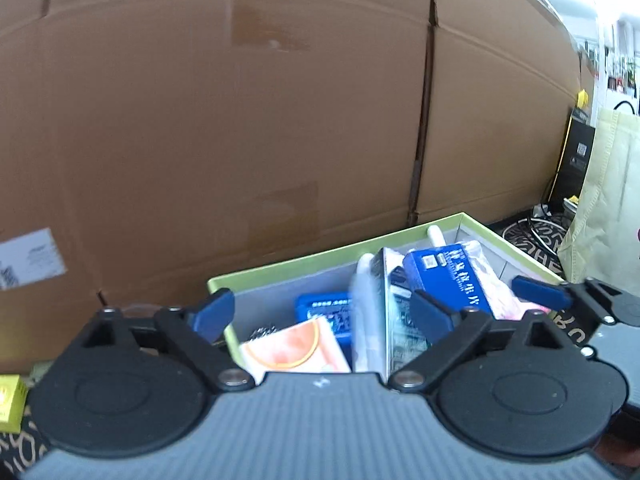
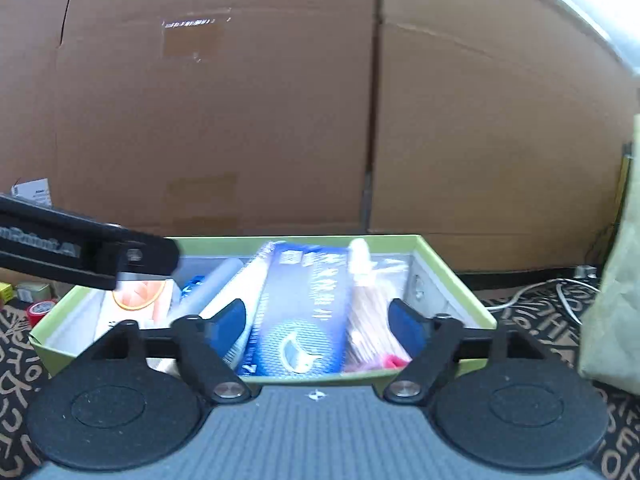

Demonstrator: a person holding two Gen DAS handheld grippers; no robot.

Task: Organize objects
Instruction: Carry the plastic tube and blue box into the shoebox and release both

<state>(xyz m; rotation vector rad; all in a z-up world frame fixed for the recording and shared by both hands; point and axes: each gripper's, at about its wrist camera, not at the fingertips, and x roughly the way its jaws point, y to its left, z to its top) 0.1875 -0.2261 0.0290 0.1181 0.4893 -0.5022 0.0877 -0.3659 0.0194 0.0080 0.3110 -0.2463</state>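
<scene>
A green-rimmed box with a grey inside holds several packed items. It also shows in the right wrist view. Inside lie a blue carton, an orange-printed packet, a small blue box and a white tube. My left gripper is open and empty above the box's near left part. My right gripper is open and empty above the box's near edge. The right gripper's fingertip shows at the right of the left wrist view.
Large cardboard cartons stand right behind the box. A pale fabric bag stands to the right, with cables on the patterned mat. A yellow box and a red tape roll lie to the left.
</scene>
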